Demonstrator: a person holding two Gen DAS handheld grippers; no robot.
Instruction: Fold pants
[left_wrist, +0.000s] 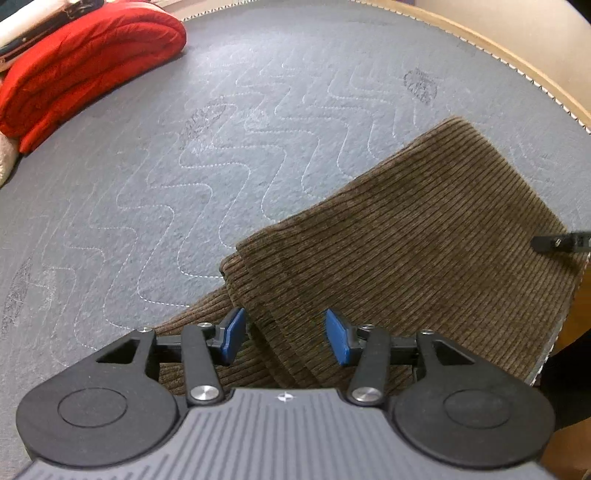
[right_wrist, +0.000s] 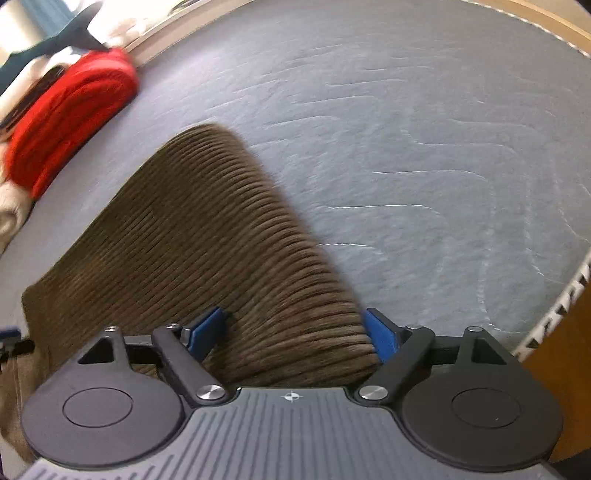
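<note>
Brown corduroy pants (left_wrist: 406, 229) lie folded on the grey quilted mat (left_wrist: 184, 166), with layered edges near the left gripper. My left gripper (left_wrist: 284, 336) hovers over those layers, its blue pads (left_wrist: 233, 334) apart and not pressing the cloth. In the right wrist view the pants (right_wrist: 192, 229) run from lower middle up to the left. My right gripper (right_wrist: 295, 332) stands wide open over their near end, cloth between the jaws but not clamped. A dark tip of the right gripper (left_wrist: 561, 242) shows at the left wrist view's right edge.
A folded red garment (left_wrist: 88, 62) lies at the far left on the mat, also in the right wrist view (right_wrist: 70, 114), with pale and dark items beside it. The mat's stitched edge and a wooden rim (left_wrist: 517, 55) curve along the far right.
</note>
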